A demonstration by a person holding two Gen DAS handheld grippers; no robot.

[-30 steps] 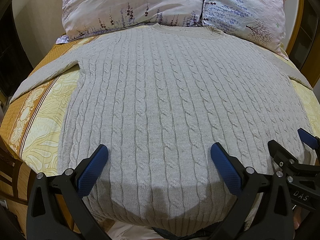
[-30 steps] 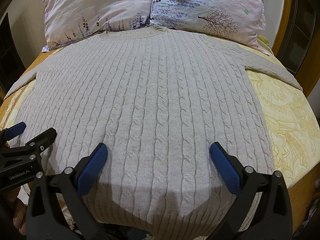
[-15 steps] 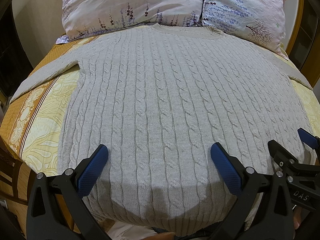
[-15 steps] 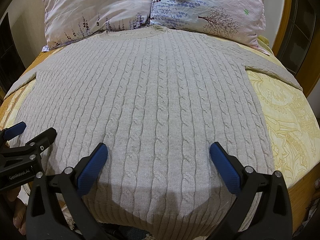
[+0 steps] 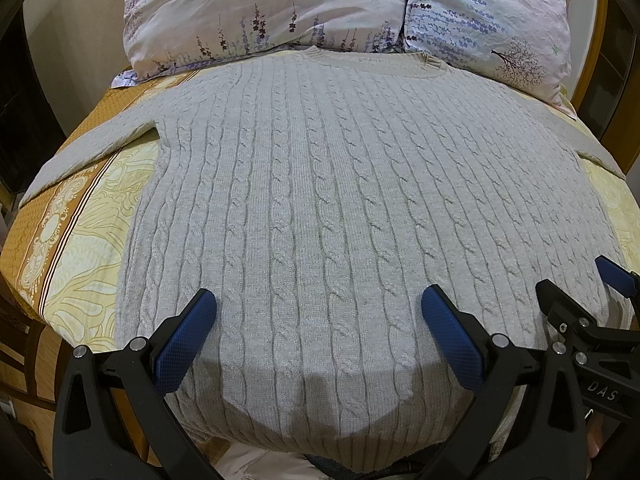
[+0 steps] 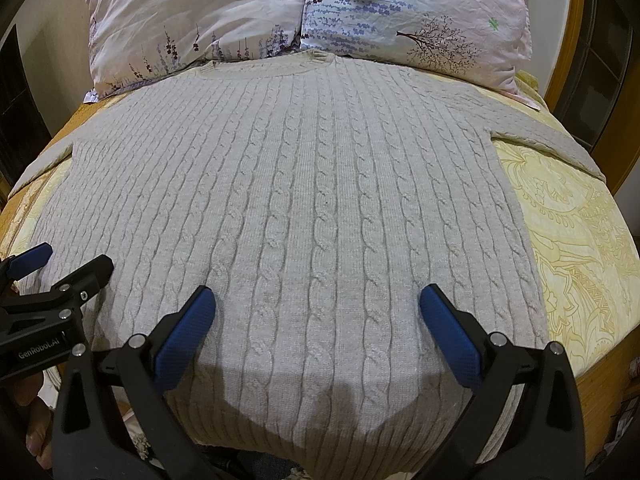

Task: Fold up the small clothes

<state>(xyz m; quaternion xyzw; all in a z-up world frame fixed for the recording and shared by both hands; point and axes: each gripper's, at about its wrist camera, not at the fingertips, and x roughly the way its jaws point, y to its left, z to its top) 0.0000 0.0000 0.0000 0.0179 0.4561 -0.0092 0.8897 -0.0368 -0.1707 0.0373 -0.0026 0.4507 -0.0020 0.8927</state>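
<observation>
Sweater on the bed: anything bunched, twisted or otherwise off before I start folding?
Nothing stands out. The sweater lies flat and smooth on the bedspread, sleeves spread sideways, collar toward the pillows. Both grippers, left and right, are open above the hem.

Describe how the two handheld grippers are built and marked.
Both are alike: the left gripper and the right gripper have matte black, wedge-shaped plastic arms with silver pivot bolts, ending in fingers faced with textured blue pads. White lettering reads "GenRobot.AI" on the left body and "DAS" on the right. No cables or sleeves show.
</observation>
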